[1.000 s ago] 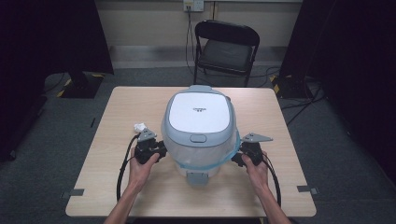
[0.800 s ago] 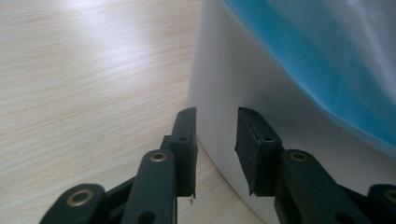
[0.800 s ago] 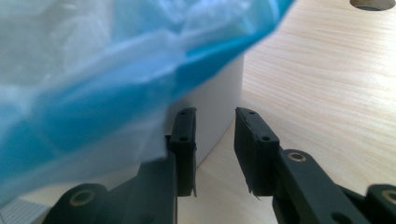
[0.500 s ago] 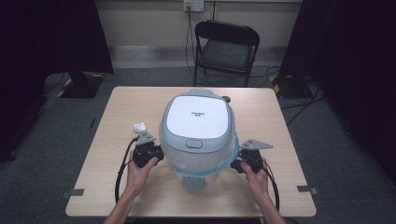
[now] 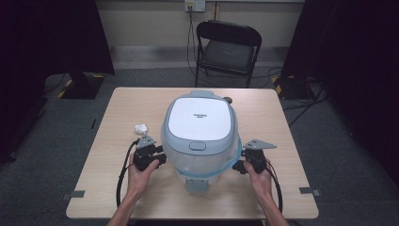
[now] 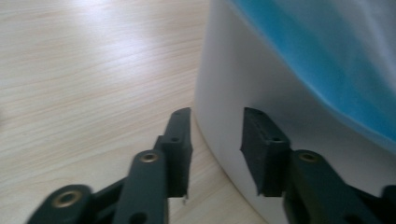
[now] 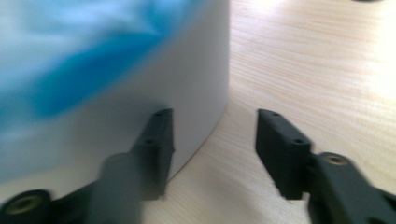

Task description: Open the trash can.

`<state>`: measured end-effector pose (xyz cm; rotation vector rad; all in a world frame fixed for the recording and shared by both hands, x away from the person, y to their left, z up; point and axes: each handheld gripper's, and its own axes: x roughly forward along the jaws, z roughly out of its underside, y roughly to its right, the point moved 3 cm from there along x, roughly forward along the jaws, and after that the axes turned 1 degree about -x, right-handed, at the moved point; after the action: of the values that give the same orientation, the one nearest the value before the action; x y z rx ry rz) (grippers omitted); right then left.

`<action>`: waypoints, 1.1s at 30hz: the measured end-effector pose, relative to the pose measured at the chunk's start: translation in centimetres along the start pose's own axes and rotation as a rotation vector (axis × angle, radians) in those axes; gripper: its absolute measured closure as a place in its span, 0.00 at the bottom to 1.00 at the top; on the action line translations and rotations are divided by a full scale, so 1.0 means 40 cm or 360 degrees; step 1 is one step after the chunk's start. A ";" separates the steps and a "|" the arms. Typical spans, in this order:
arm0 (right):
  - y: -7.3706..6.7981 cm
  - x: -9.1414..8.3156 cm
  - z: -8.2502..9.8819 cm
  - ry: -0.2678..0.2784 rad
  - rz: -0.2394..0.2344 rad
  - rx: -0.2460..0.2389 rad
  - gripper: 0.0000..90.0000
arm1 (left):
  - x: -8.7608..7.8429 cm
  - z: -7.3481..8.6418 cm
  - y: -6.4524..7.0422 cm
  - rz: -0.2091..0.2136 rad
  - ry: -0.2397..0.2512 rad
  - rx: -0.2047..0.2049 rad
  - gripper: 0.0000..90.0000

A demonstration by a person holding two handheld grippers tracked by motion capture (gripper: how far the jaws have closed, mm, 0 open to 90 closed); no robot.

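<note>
A large white and pale-blue rice cooker [image 5: 201,134] with a closed lid stands in the middle of the wooden table [image 5: 117,113]. My left gripper [image 5: 160,158] sits against the cooker's lower left side, and my right gripper [image 5: 239,165] sits against its lower right side. In the left gripper view the cooker's white wall [image 6: 243,93] with a blue band fills the right half, and the open gripper [image 6: 215,144] is right at its base. In the right gripper view the white wall [image 7: 187,88] stands at the left, with the open gripper [image 7: 212,144] beside its base edge.
A small crumpled white scrap [image 5: 140,127] lies on the table left of the cooker. A black folding chair [image 5: 228,47] stands behind the table's far edge. Black cables trail from both grippers toward the front edge.
Both hands have slid back toward the front of the table along the cooker's sides. The cooker has not visibly moved.
</note>
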<state>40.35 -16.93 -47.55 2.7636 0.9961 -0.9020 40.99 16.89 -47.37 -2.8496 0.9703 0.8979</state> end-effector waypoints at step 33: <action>-0.237 -0.061 0.069 -0.0047 -0.0560 -0.0257 1.00 | -0.060 0.047 -0.124 -0.0105 -0.0102 -0.0132 0.29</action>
<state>31.74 -11.53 -47.29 2.4776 1.5087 -0.8506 41.26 22.56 -48.57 -2.8809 0.8475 1.0398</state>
